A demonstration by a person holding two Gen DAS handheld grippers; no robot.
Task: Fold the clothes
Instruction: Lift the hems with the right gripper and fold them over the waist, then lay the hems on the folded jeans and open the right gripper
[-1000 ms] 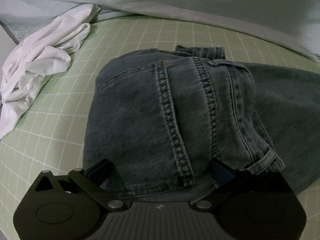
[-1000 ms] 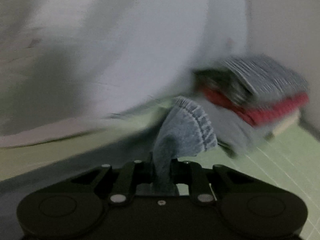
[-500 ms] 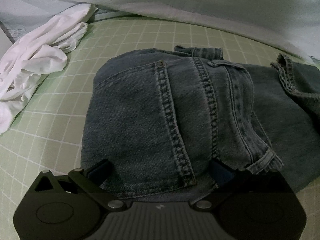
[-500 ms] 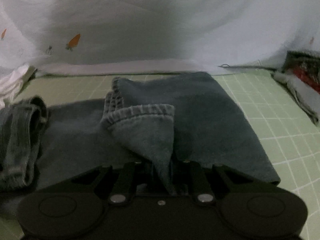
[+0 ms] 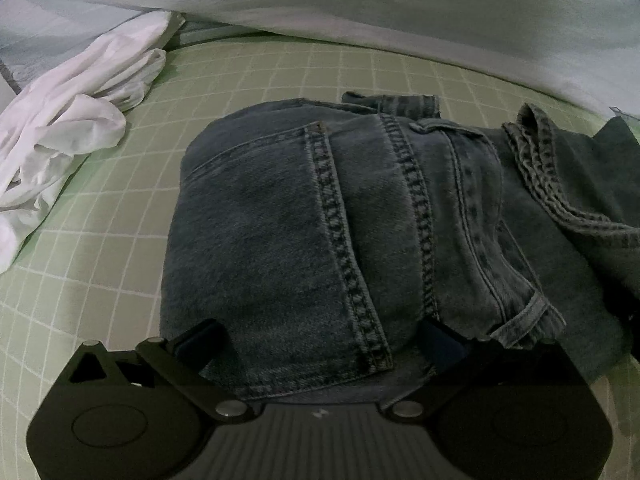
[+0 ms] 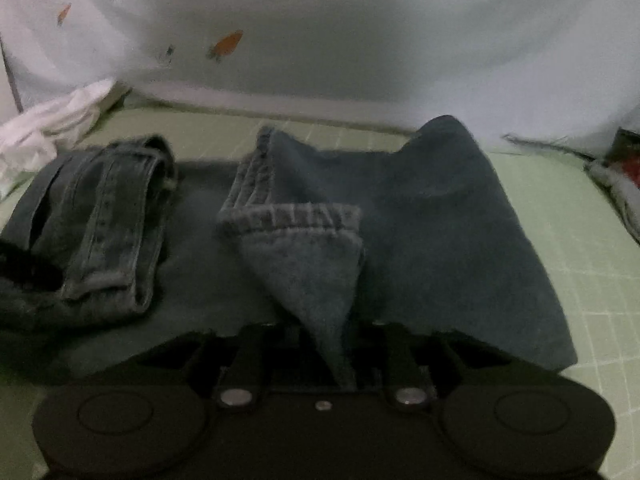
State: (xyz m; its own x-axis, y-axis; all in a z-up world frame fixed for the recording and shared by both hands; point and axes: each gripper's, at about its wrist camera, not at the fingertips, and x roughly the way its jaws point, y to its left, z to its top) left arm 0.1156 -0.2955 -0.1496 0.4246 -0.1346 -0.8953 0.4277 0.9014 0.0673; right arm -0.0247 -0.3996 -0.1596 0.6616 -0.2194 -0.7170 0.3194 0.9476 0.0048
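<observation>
Surface: pale green grid-lined mat [image 5: 280, 80], a carrot-print light bedsheet [image 5: 400, 8] bunched behind it.
Far left: crumpled white cotton garment [image 5: 68, 140] on the mat.
Left gripper [image 5: 320, 340]: jaws spread wide, resting on the waist end of the dark blue denim jeans [image 5: 300, 220].
Jeans: flat on the mat, leg doubled back.
Right gripper [image 6: 324, 344]: clamped on the hem corner.
Far right: stacked clothes [image 6: 624, 176], blurred.

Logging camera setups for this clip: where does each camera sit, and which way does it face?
Left wrist: on the left gripper, open over the jeans, facing the white garment and quilt.
Right wrist: on the right gripper, shut on the jeans hem, facing the quilt.
Shared: jeans, green grid sheet, white garment, quilt.
</observation>
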